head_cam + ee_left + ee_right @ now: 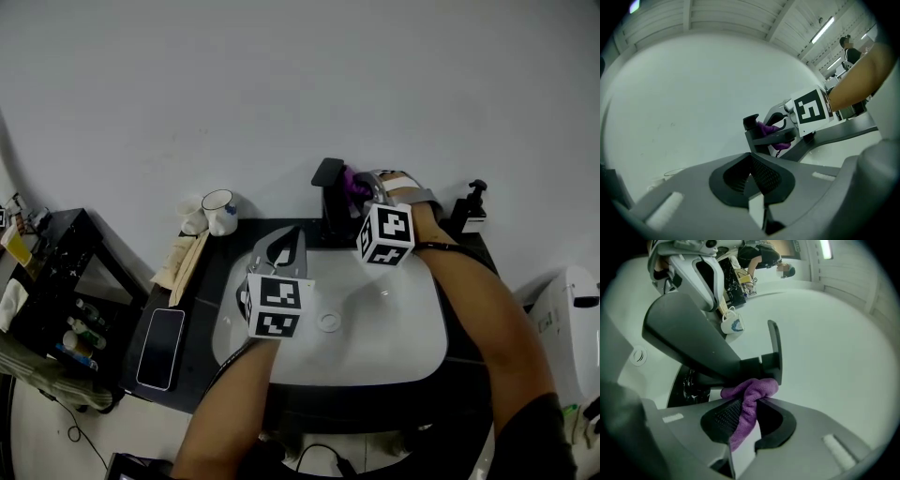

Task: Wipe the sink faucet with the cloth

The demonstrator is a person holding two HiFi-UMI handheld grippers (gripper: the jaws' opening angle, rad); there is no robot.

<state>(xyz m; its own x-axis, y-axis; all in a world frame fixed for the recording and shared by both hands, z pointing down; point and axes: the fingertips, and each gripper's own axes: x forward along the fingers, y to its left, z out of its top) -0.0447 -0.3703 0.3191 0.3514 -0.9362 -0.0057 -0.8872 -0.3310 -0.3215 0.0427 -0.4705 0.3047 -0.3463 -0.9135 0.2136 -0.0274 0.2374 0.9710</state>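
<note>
The black faucet [331,200] stands at the back of the white sink [412,342]. A purple cloth [354,182] lies against the faucet's top, with my right gripper [364,193] shut on it. In the right gripper view the cloth [749,391] bunches between the jaws and presses on the faucet [701,347] where the spout meets the handle. My left gripper [285,247] hovers over the basin's left rear, jaws together with nothing in them. From the left gripper view [751,172] the faucet [759,137] and cloth [766,128] are ahead, a short way off.
A white mug [221,211] and folded cloths sit at the counter's back left. A phone [161,348] lies on the black counter at left. A soap dispenser [472,210] stands at back right. A black shelf [49,281] is further left, and the drain [328,322] is mid-basin.
</note>
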